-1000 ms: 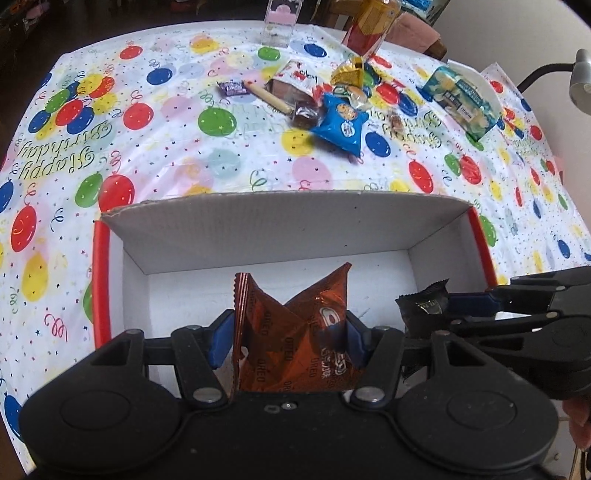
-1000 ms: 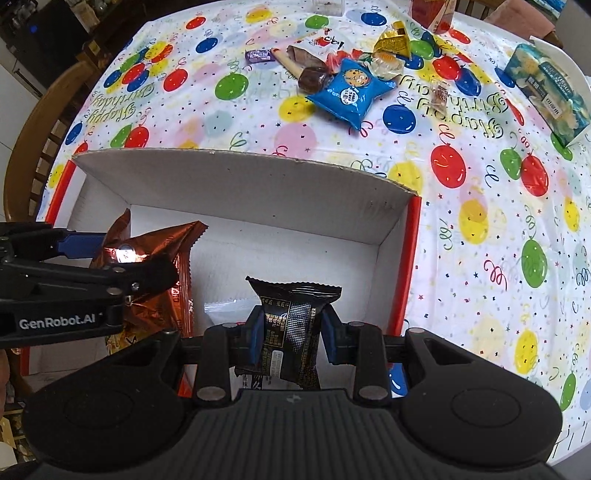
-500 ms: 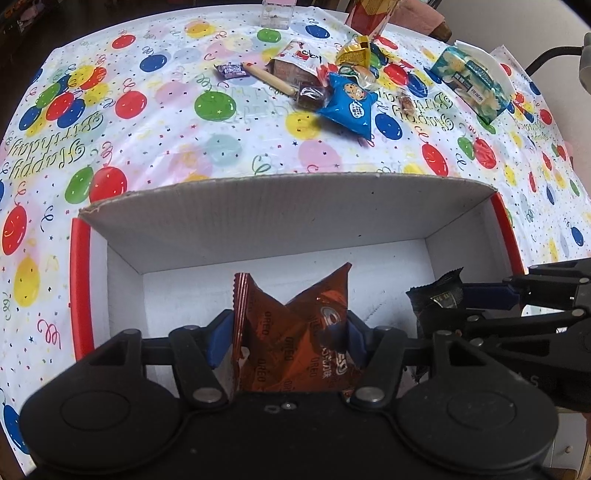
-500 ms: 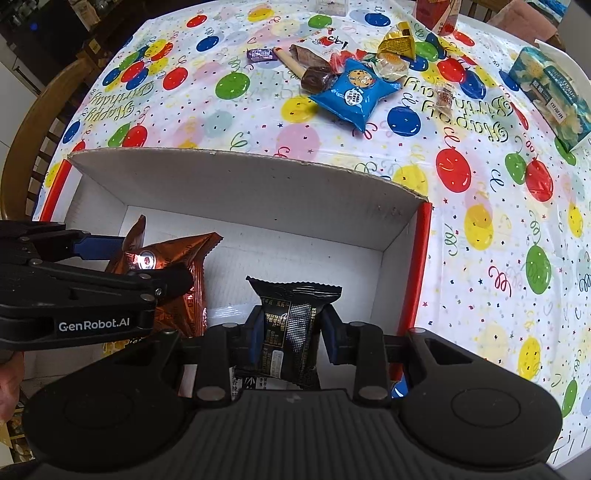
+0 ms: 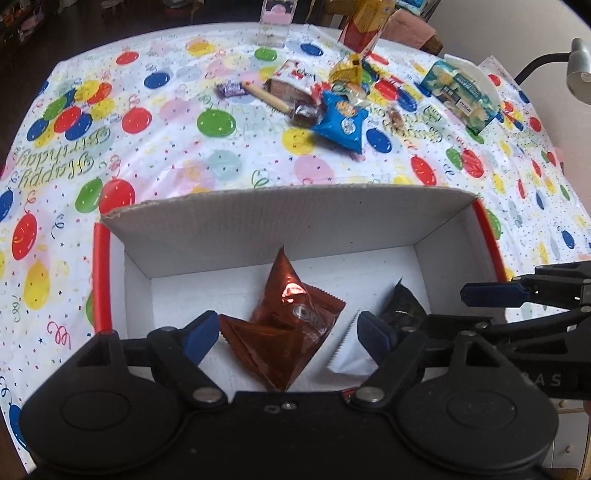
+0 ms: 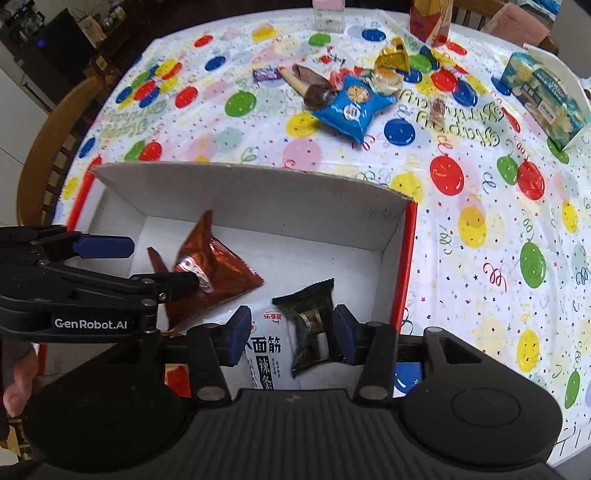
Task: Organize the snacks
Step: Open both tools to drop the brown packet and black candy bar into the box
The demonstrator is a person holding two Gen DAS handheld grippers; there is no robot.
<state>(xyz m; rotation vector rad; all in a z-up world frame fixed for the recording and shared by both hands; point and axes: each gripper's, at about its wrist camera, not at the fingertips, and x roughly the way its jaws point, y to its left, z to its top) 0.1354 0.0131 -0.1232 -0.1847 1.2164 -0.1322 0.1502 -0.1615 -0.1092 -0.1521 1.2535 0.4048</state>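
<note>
A white cardboard box (image 5: 258,225) (image 6: 258,192) with red outer sides sits at the near table edge. Inside it lies a copper-brown snack bag (image 5: 288,321) (image 6: 218,273), loose under my open left gripper (image 5: 284,332). A black snack packet (image 6: 314,325) (image 5: 402,306) rests on a white packet (image 6: 262,354) (image 5: 351,354) in the box's right part, free between the spread fingers of my open right gripper (image 6: 288,332). Each gripper shows from the side in the other's view.
Several snacks lie in a pile at the far middle of the balloon tablecloth, among them a blue bag (image 5: 341,123) (image 6: 351,107). A light-blue tissue pack (image 5: 461,96) (image 6: 546,92) stands at the right, a red carton (image 6: 428,18) and clear container (image 5: 275,22) at the back.
Both grippers opened. The copper-brown bag dropped from the left gripper and the black packet from the right one; both now lie inside the box.
</note>
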